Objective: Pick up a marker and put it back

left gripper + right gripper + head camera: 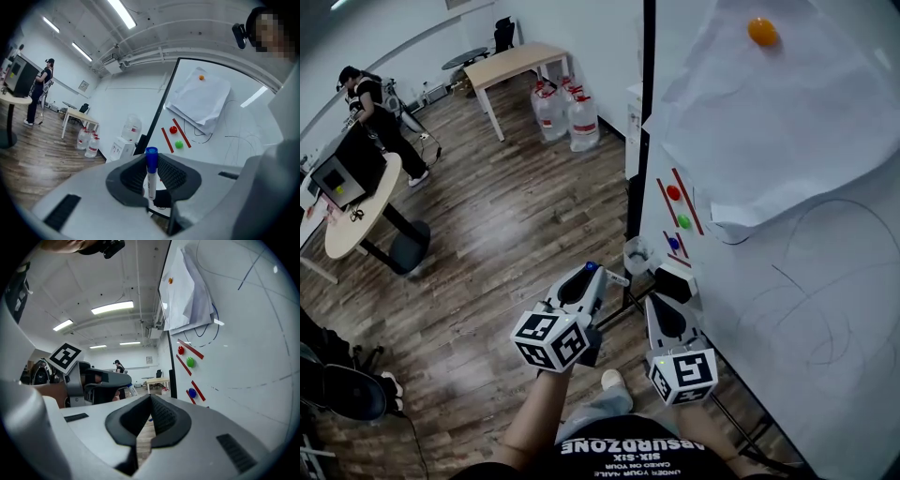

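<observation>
A white marker with a blue cap (151, 173) stands upright between the pads of my left gripper (152, 176), which is shut on it. In the head view the left gripper (602, 275) is held out level in front of the person, and the marker's blue cap (592, 268) shows at its tip. It is just left of the whiteboard's (825, 281) lower corner. My right gripper (664, 296) is beside it, closer to the board. Its pads (161, 416) meet at the tips with nothing between them. The left gripper (96, 380) also shows in the right gripper view.
A pale round cup (637, 255) sits by the board's lower edge. Red (673, 192), green (683, 221) and blue (674, 243) magnets and a sheet of paper (769, 112) are on the board. Water jugs (567, 112), tables and a person (375, 117) stand farther off.
</observation>
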A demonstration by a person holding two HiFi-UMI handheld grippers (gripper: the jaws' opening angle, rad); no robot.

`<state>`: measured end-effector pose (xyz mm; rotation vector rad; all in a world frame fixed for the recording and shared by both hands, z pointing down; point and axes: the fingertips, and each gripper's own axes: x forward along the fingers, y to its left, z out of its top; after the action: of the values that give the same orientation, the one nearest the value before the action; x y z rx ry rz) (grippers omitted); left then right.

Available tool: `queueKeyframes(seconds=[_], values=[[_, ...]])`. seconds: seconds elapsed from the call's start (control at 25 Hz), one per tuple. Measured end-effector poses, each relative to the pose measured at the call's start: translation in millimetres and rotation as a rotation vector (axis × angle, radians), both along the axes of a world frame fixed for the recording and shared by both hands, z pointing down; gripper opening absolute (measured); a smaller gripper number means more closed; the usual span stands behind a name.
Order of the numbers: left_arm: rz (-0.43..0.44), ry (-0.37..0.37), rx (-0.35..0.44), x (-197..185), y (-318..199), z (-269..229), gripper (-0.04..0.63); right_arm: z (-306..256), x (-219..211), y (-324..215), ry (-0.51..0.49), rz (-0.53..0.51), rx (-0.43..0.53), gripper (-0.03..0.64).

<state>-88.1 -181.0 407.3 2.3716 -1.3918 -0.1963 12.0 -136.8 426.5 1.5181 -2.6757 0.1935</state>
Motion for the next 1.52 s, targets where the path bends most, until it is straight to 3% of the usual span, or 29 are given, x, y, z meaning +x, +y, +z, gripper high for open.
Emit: queueKeyframes(seconds=[0.24, 0.44, 0.76, 0.96, 1.52], values=[[-0.01, 0.002, 0.013, 0, 22, -4, 0.074, 0, 3, 21, 0.004, 0.003, 0.007, -0.003], [-0.009, -0.055, 0.009, 9, 31, 6, 0.074, -2, 7, 32, 0.014, -0.002, 0.012, -0.003], [-0.011, -0.137, -0.11, 29, 43, 77, 0.074, 4, 7, 35, 0.041, -0.021, 0.006, -0.003], [-0.007, -0.172, -0.144, 34, 55, 98, 0.074, 10, 9, 35, 0.053, -0.018, -0.006, -0.003], [-0.024, -0.168, -0.127, 29, 53, 87, 0.074, 13, 13, 40, 0.054, -0.006, -0.008, -0.003]])
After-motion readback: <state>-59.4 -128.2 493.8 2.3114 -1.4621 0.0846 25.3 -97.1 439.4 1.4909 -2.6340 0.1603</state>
